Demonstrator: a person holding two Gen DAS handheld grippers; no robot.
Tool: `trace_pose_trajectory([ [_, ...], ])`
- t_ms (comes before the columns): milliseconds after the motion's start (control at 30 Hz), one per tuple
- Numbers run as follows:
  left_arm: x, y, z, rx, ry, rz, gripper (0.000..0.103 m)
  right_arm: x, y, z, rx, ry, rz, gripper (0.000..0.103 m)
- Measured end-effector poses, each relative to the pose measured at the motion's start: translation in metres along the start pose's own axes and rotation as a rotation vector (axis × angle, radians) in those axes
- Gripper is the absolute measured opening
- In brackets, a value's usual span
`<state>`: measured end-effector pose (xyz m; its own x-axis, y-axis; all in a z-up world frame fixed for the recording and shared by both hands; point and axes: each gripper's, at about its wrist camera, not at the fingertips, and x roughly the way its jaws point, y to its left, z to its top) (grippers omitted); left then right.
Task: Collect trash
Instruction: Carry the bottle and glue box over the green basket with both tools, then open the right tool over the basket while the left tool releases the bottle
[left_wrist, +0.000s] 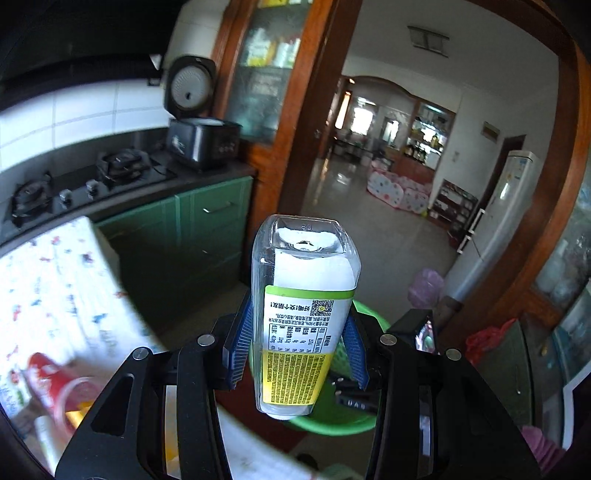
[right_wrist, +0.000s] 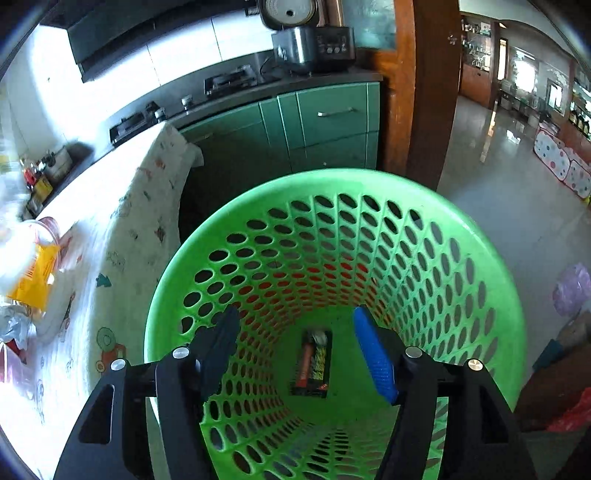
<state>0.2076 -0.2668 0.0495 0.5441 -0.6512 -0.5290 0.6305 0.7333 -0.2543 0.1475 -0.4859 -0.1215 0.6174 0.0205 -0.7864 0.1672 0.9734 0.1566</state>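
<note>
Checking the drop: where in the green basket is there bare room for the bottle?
Most of the basket floor is free: the patches between the dark packet lying mid-floor and the perforated wall on either side. The right gripper, open, hangs over the mouth; the left gripper holds the bottle.

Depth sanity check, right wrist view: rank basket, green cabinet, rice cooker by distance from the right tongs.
1. Basket: right under the right tongs, which stand open over it.
2. Green cabinet: behind the basket.
3. Rice cooker: on the counter top, farthest.
</note>
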Motion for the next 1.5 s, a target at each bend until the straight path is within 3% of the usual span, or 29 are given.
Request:
trace_pose_trajectory([
  [167, 0.043, -0.012, -0.001, -0.013, 0.055, -0.042, 0.044, -0.028, -0.013, -0.009, -0.017, -0.076, -0.029, 0.062],
  [467, 0.108, -0.041, -0.029, 0.013, 0.168, -0.035, 0.044, -0.077, -0.036, -0.037, 0.002, -0.218, -0.064, 0.070],
  [833, 0.160, -0.040, -0.059, 0.002, 0.317, 0.014, 0.044, -0.068, -0.050, -0.060, 0.057, -0.213, -0.050, 0.070],
  [1100, 0.175, -0.041, -0.073, 0.009, 0.400, 0.027, 0.046, -0.066, -0.047, -0.064, 0.076, -0.202, -0.044, 0.070],
  [1500, 0.142, -0.041, -0.060, -0.043, 0.335, 0.046, 0.052, -0.086, -0.032, -0.062, 0.059, -0.223, -0.052, 0.070],
])
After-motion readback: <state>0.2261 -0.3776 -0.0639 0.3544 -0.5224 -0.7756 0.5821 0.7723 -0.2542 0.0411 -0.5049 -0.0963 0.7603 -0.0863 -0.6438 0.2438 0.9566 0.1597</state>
